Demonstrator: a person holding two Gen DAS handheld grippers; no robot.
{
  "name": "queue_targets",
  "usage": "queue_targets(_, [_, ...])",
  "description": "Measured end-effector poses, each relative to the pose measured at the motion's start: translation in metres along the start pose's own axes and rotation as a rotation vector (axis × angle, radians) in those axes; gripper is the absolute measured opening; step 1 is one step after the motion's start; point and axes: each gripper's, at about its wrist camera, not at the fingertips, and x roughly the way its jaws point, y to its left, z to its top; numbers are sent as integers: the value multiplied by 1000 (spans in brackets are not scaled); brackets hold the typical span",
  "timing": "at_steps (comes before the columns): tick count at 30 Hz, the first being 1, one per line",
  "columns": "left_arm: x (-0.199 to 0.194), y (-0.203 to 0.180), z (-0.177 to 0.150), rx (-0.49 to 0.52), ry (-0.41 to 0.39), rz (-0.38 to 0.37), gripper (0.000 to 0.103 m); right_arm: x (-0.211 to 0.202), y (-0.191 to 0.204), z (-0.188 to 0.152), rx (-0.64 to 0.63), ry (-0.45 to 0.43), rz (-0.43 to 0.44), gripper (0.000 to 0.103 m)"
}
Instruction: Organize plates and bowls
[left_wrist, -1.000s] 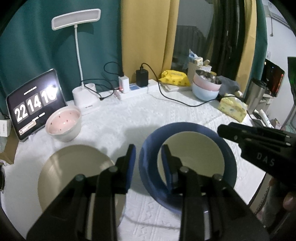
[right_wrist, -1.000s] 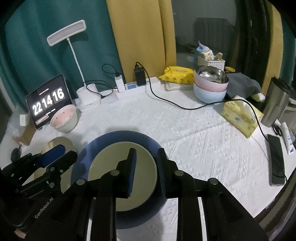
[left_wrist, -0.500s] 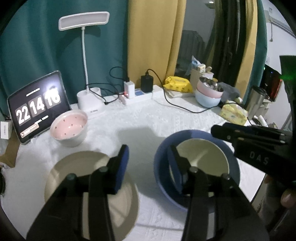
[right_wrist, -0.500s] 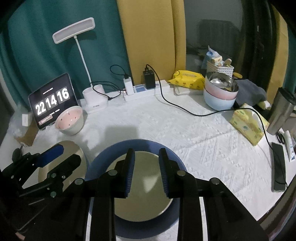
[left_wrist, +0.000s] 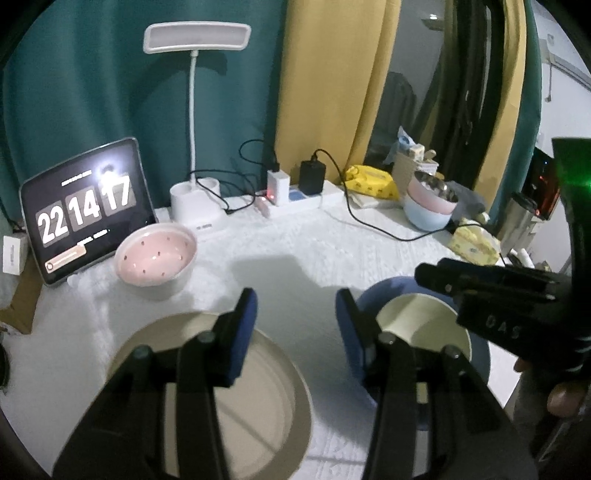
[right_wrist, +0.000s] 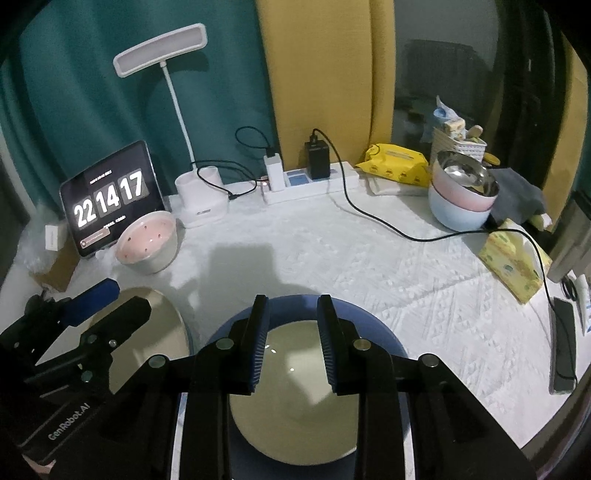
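Left gripper (left_wrist: 295, 314) jaws just opened, nothing held; right gripper (right_wrist: 291, 332) parted, empty, above the blue plate (right_wrist: 384, 332).

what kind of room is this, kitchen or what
Probably a desk or table in a bedroom or living room rather than a kitchen: a desk lamp, a tablet showing a clock and a power strip with chargers stand before curtains.

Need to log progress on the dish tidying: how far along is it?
Done: a cream plate sits inside the blue plate. In hand: nothing; the left gripper has just been opening, empty, and the right gripper hangs over the stack, gripping nothing. Left: the beige plate and pink bowl sit apart, and two stacked bowls stand far right.
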Motion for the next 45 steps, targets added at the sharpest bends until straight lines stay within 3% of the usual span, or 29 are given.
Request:
queue_targets(19, [17, 64, 12, -61, 4, 49, 49, 42, 42, 25, -36, 34, 16, 29])
queue_targets(27, [28, 89, 18, -72, 10, 60, 59, 64, 59, 35, -58, 52, 25, 29])
queue_targets(45, [62, 141, 33, -118, 25, 121, 59, 108, 90, 58, -92, 75, 41, 29])
